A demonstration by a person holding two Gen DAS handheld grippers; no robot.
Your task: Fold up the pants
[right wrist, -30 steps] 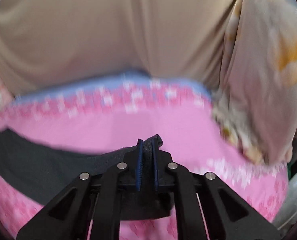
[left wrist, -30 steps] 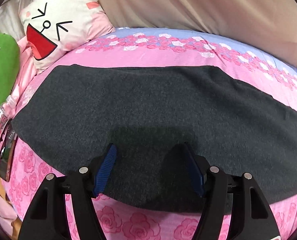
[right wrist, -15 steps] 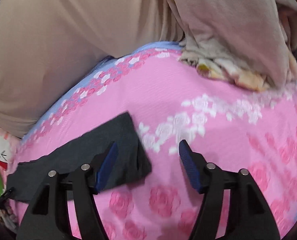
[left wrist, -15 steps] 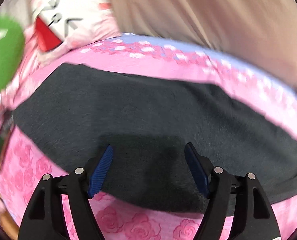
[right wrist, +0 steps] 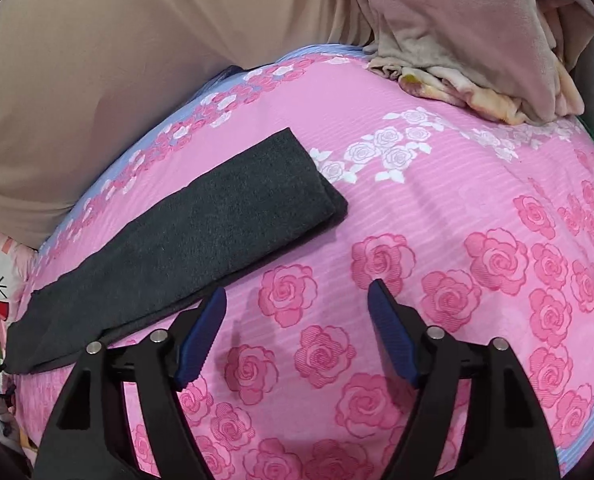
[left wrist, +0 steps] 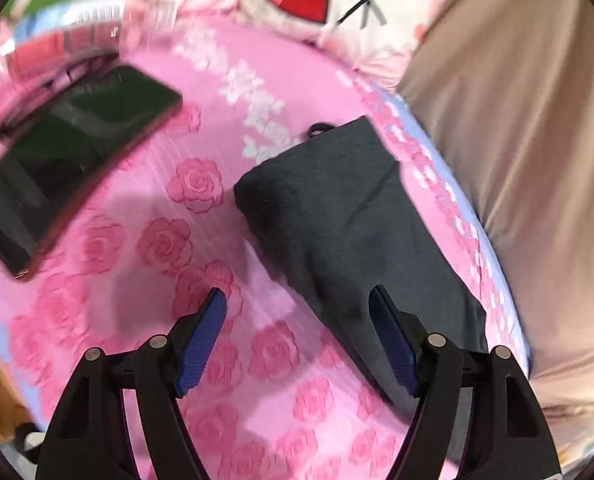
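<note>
Left of right gripper (right wrist: 297, 328): pants (right wrist: 185, 240).

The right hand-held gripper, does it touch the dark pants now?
Apart. In the right wrist view the right hand-held gripper is open over pink bedsheet, nothing between its pads; the dark pants lie beside it.

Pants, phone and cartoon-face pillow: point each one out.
pants (right wrist: 185, 236): right wrist view, middle of the dark grey folded strip.
phone (left wrist: 77, 152): left wrist view, centre of its dark screen.
cartoon-face pillow (left wrist: 361, 4): left wrist view, white face area beside the red mouth.
</note>
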